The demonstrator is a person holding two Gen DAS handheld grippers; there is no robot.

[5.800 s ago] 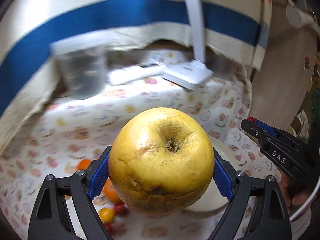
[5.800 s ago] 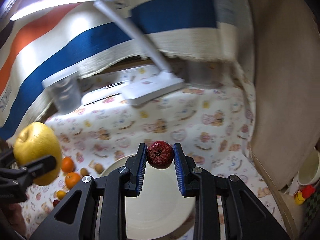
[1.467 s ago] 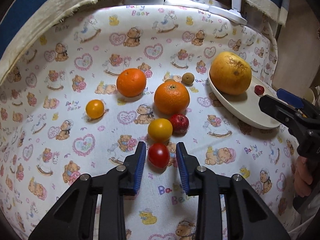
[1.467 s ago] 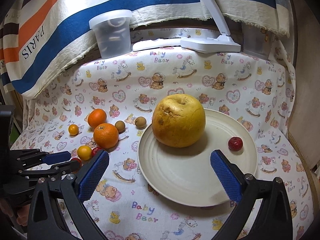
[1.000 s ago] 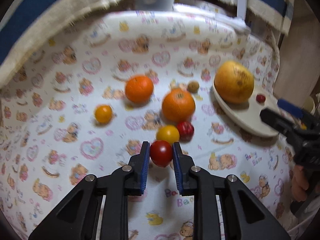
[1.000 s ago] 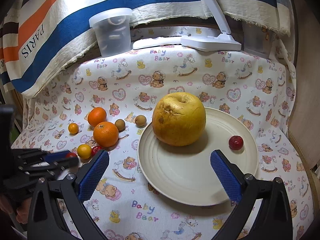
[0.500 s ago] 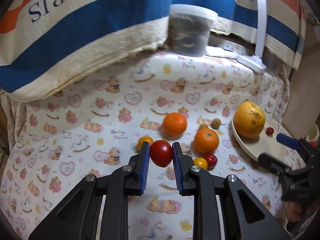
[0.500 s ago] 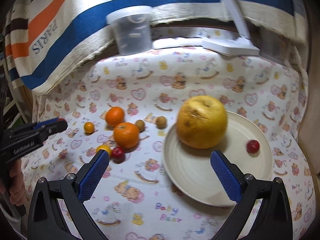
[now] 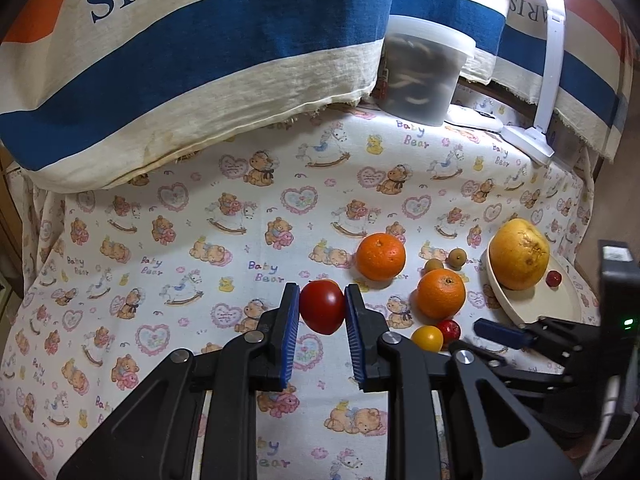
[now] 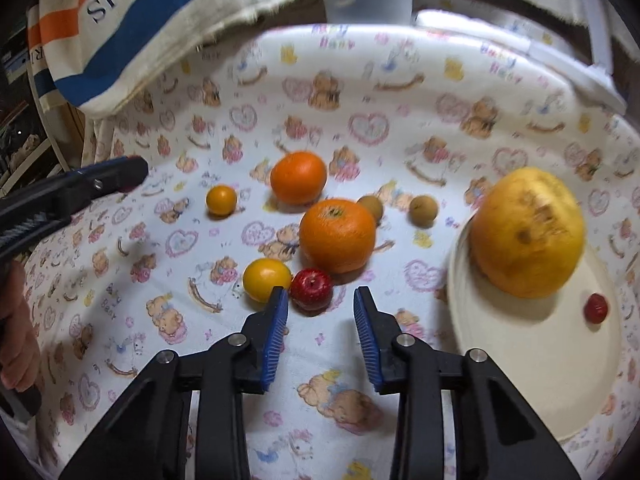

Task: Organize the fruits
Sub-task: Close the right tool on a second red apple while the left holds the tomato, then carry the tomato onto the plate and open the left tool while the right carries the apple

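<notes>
Two fruits lie on the cream plate [image 10: 536, 364]: a big yellow pomelo [image 10: 527, 232] toward its 11 o'clock side and a small red fruit [image 10: 595, 308] near the 3 o'clock rim. The rest is not yet sorted.

The left gripper [image 9: 322, 312] has its jaws closed on a red tomato [image 9: 323, 306], held clear above the bear-print counter [image 9: 208, 240] and well left of the plate.

The right gripper [image 10: 320, 320] has its jaws partly open and empty, low over the cloth, with a small red apple [image 10: 311, 286] just ahead of the gap, nearer the left pad.

Still loose on the counter:
- two oranges [image 10: 337, 235], one at 11 o'clock from the other
- a yellow tomato [image 10: 267, 279] touching or just beside the apple
- a smaller orange-yellow fruit [image 10: 221, 200] farther left
- two small brown fruits [image 10: 423, 209] near the plate's edge

By my reckoning the job is barely a quarter done; the tomato seems next for the plate, the apple after it.
</notes>
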